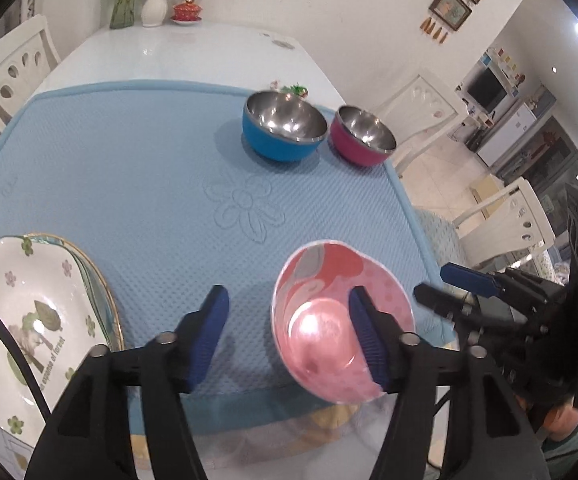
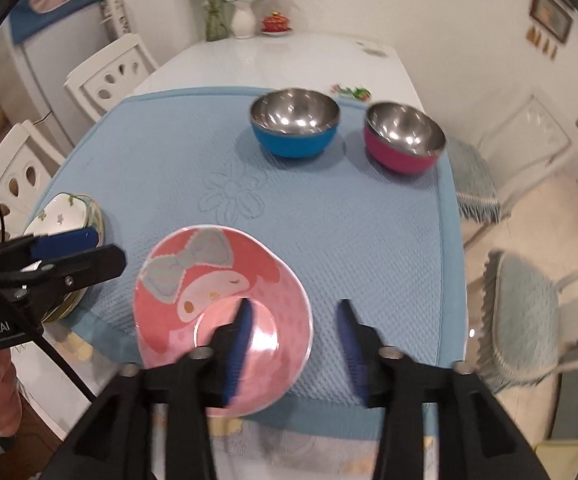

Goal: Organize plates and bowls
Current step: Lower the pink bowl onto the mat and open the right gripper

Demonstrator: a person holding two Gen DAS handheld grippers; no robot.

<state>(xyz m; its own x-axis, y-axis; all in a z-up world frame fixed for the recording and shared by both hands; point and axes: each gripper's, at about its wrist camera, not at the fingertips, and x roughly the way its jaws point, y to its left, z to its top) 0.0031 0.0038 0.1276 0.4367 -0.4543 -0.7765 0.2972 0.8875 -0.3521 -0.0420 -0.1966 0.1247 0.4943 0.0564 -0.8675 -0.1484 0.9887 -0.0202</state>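
A pink cartoon plate point(image 1: 329, 320) point(image 2: 217, 300) lies near the front edge of the blue mat point(image 1: 129, 184) point(image 2: 349, 232). My left gripper point(image 1: 289, 304) is open above the mat, its right finger over the plate. My right gripper point(image 2: 295, 316) is open, its left finger over the plate's right part. A white floral plate point(image 1: 29, 312) point(image 2: 65, 208) tops a stack at the mat's left edge. A blue steel bowl point(image 1: 283, 126) point(image 2: 294, 122) and a magenta steel bowl point(image 1: 361, 136) point(image 2: 403, 136) stand at the far right of the mat.
The white table point(image 1: 177, 52) extends beyond the mat with a vase point(image 1: 155, 4), a red lidded cup point(image 1: 187, 10) and a small wrapper point(image 2: 351, 91). White chairs point(image 1: 13, 68) point(image 2: 529, 312) stand on both sides.
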